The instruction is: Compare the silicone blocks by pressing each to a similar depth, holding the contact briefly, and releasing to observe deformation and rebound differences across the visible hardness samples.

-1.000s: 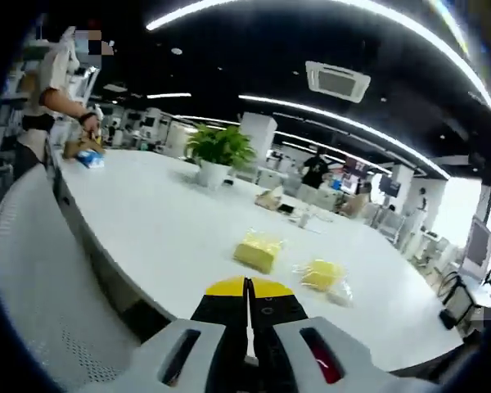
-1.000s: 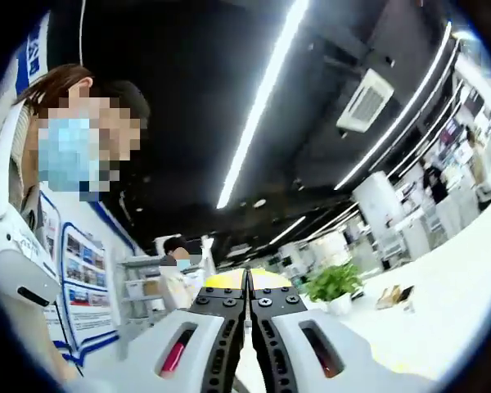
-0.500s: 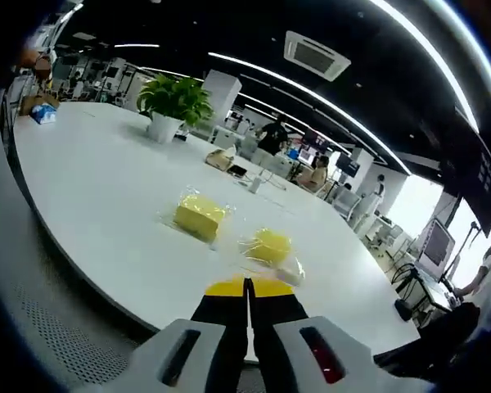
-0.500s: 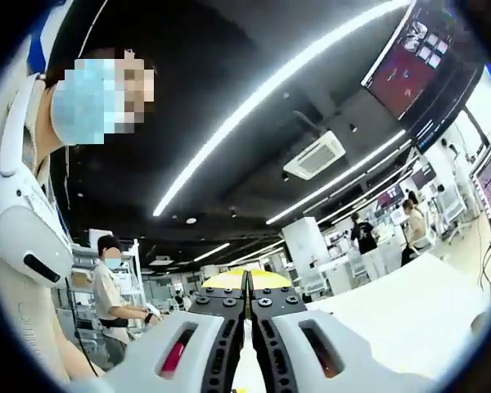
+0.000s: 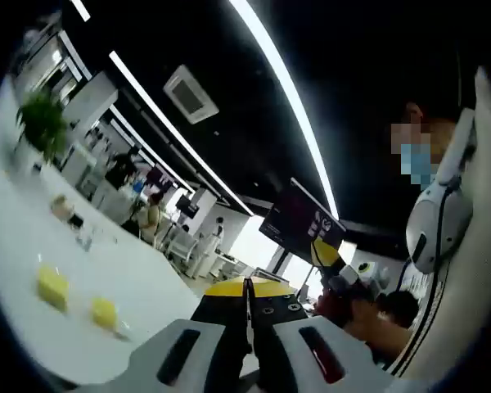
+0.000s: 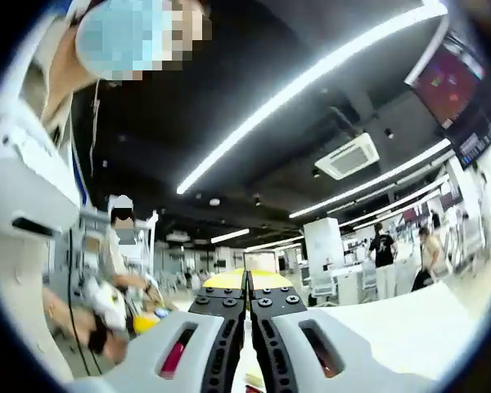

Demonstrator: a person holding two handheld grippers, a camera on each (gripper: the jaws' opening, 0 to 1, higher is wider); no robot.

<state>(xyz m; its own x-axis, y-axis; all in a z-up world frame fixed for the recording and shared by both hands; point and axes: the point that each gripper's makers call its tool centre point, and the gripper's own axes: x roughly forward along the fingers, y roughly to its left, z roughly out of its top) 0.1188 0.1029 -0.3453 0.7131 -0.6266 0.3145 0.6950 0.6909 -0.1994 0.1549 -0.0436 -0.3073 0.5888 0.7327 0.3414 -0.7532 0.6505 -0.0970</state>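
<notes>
left hand-held gripper (image 5: 247,288) closed, empty | right hand-held gripper (image 6: 247,282) closed, empty | risk: yellow blocks (image 5: 52,286) on desk (image 5: 139,282) missed, both aimed away

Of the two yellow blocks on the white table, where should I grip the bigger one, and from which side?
Judging from the left gripper view, the bigger yellow block lies flat on the white table, clear of the smaller block. Probably come from above, with the jaws across its narrower width, low on the side faces. The left gripper is shut and must open first. At this size, surface details can't be made out.
</notes>
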